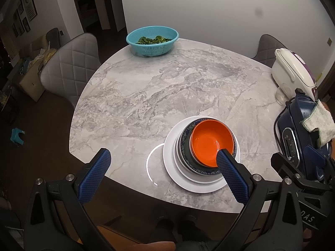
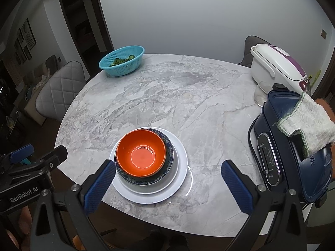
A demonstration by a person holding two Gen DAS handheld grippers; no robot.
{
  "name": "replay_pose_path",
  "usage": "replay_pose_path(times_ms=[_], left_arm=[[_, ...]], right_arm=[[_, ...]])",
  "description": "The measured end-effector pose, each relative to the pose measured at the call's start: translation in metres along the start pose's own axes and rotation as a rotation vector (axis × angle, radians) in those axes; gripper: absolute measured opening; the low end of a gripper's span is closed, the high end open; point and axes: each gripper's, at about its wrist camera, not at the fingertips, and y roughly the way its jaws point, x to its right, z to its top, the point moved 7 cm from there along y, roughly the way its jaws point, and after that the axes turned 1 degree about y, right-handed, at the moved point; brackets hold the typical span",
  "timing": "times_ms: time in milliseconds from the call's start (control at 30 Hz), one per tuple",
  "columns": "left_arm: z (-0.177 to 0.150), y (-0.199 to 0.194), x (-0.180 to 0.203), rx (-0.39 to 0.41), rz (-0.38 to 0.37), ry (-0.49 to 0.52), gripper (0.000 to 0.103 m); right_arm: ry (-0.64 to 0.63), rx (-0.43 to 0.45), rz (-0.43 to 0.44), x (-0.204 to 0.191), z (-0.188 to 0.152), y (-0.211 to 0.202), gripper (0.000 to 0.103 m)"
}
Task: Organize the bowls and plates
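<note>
Already we have one neat stack near the front edge of the marble table [image 2: 167, 96]: an orange bowl [image 2: 141, 153] nests in a dark blue-patterned bowl [image 2: 167, 163], which sits on a small white plate [image 2: 174, 173], itself on a large white plate [image 2: 182, 179]. Our left gripper [image 1: 163, 161] is spread wide and empty, one finger crossing in front of the orange bowl's near rim, though we cannot tell whether it touches. Our right gripper [image 2: 167, 174] is likewise wide apart and holds nothing, hovering over the stack's near side.

We judge all four pieces to be glazed ceramic or hard melamine: stiff, slick and liable to chip. The stack looks heavy together, so we would lift single pieces. The orange bowl is likely light; pinching its rim, one finger inside and one outside, seems safest. The plates lie flat, so only their raised edges offer purchase.
</note>
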Motion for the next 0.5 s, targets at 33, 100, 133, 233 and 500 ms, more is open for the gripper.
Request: replay_pose_path(times_ms=[33, 100, 133, 233, 500], left_arm=[[-0.0002, -0.0010, 0.0007, 0.000, 0.000, 0.002, 0.102], [-0.0010, -0.0009, 0.0004, 0.001, 0.000, 0.002, 0.102], [-0.0005, -0.0013, 0.0013, 0.000, 0.001, -0.001, 0.102], [-0.0005, -0.0012, 0.0013, -0.001, 0.001, -0.001, 0.102], [-0.0010, -0.0019, 0.0023, -0.004, 0.000, 0.003, 0.102]], right_arm=[[0.000, 0.000, 0.000, -0.0006, 0.0004, -0.0005, 0.103], [-0.001, -0.001, -0.001, -0.0002, 0.0003, -0.0001, 0.103], [-0.001, -0.001, 0.000, 0.0000, 0.0001, 0.0000, 0.103], [-0.002, -0.001, 0.000, -0.0004, 0.0005, -0.0005, 0.103], [-0.005, -0.001, 0.001, 0.0007, 0.0004, -0.0001, 0.103]])
